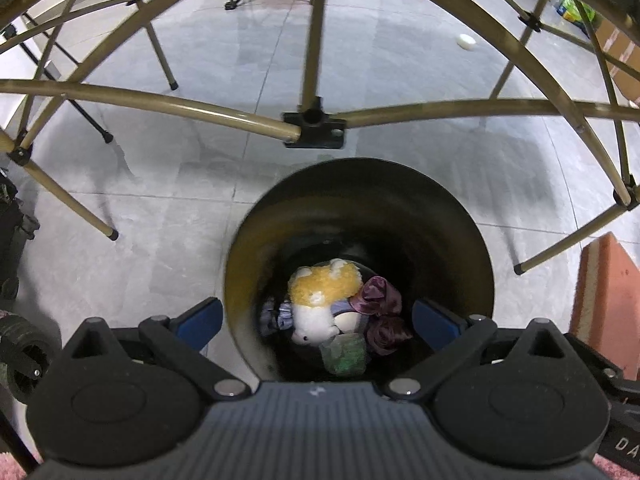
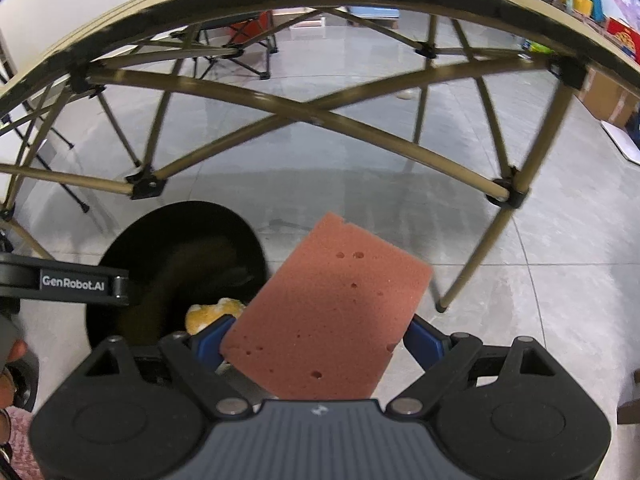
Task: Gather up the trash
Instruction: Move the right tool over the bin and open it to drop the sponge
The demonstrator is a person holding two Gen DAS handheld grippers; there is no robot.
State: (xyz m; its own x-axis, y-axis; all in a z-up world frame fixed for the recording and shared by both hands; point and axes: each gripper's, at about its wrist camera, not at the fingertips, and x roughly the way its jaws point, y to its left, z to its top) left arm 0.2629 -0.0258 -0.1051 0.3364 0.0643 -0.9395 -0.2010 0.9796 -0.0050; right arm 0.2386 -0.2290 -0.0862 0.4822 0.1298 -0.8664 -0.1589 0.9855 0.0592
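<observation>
A: Where does the left gripper (image 1: 318, 320) stand?

B: It hangs right over the black bin (image 1: 472, 240), pointing steeply down into it. Its blue fingers (image 1: 200, 322) are spread as wide as they go, one at each side of the bin's mouth, with nothing between them.

A: What lies in the bin?

B: At the bottom there is a yellow and white plush toy (image 1: 320, 300), with a purple ribbon bow (image 1: 380, 312) just beside it on the right and a green crumpled lump (image 1: 346, 354) touching the toy's lower edge. A bit of striped cloth (image 1: 276, 316) shows to the toy's left.

A: And the right gripper (image 2: 318, 340)?

B: It holds a reddish foam sponge (image 2: 332, 312). The blue pads press on the sponge's two long edges, so the jaws stand wide but are clamped on it. The sponge tilts up and to the right, over the grey tiled floor (image 2: 540, 280), just to the right of the bin.

A: Anything around them?

B: A folding bench frame of tan tubes (image 1: 160, 100) spans above the bin in both views. A small white thing (image 1: 466, 42) lies on the floor well beyond it; I cannot tell what it is.
</observation>
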